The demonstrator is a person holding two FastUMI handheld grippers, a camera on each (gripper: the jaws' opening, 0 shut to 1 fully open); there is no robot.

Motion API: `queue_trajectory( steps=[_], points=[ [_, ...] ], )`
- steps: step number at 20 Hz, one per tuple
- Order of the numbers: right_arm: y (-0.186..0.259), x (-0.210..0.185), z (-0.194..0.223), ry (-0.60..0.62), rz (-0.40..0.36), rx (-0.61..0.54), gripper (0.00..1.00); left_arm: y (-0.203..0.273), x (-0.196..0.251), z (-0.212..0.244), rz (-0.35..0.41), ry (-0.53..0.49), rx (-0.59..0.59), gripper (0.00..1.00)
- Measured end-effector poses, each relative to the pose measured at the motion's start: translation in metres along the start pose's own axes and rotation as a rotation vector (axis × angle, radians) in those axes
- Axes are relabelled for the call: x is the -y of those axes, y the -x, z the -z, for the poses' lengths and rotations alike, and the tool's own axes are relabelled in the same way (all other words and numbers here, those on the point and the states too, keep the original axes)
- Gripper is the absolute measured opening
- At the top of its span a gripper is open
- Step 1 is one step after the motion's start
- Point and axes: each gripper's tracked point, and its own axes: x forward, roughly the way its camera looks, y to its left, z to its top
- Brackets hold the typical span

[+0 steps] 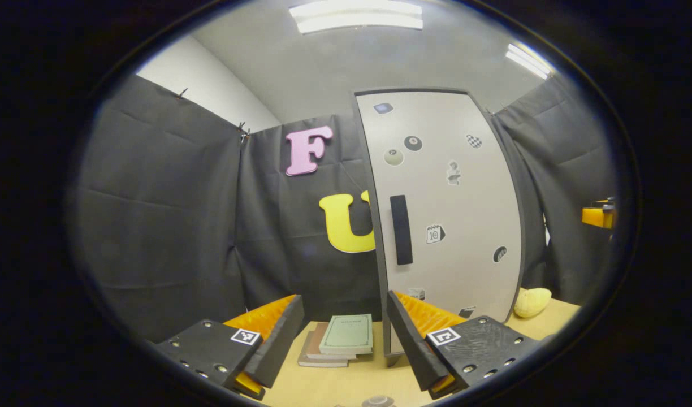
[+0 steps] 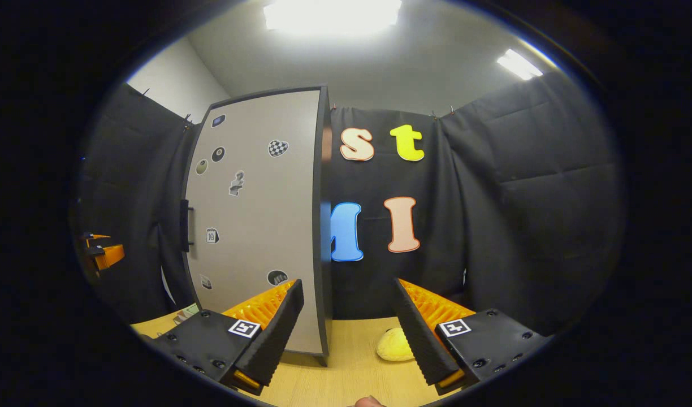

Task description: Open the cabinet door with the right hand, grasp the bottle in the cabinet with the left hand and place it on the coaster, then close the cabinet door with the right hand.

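Note:
A tall grey cabinet stands on the wooden table with its door shut; stickers dot the door and a dark vertical handle sits near its left edge. In the right gripper view the same cabinet stands left of centre, its handle at the far left edge. My left gripper is open, held back from the cabinet with only air between its fingers. My right gripper is open too, pointing past the cabinet's right side. The other gripper shows at the far left of the right gripper view.
A small stack of books lies on the table left of the cabinet. A yellow soft object rests on the table to the cabinet's right, also seen as a yellow lump. Black cloth walls surround the booth.

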Motion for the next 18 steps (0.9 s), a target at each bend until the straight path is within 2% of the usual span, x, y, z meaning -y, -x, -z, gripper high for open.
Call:
queue_trajectory(
  steps=[2,3,4,6,14,18],
  points=[
    [0.002,0.001,0.001,-0.009,0.007,-0.003,0.99,0.000,0.000,-0.001,-0.012,0.007,0.009,0.89],
    [0.002,0.001,0.002,-0.018,0.007,-0.005,0.94,-0.001,0.001,-0.002,-0.005,0.016,0.012,0.89],
    [0.004,0.003,0.002,-0.025,0.010,-0.003,0.99,-0.001,0.001,-0.002,-0.002,0.022,0.011,0.89],
    [0.005,0.003,0.001,-0.024,0.015,0.002,0.99,0.000,-0.003,-0.001,-0.005,0.019,0.011,0.91],
    [0.009,-0.008,-0.001,-0.008,0.010,0.009,0.99,-0.014,-0.008,0.005,-0.014,0.043,0.006,0.89],
    [0.005,-0.015,-0.006,0.003,0.022,0.026,0.99,-0.009,-0.027,0.010,-0.024,0.024,0.003,0.91]
  ],
)
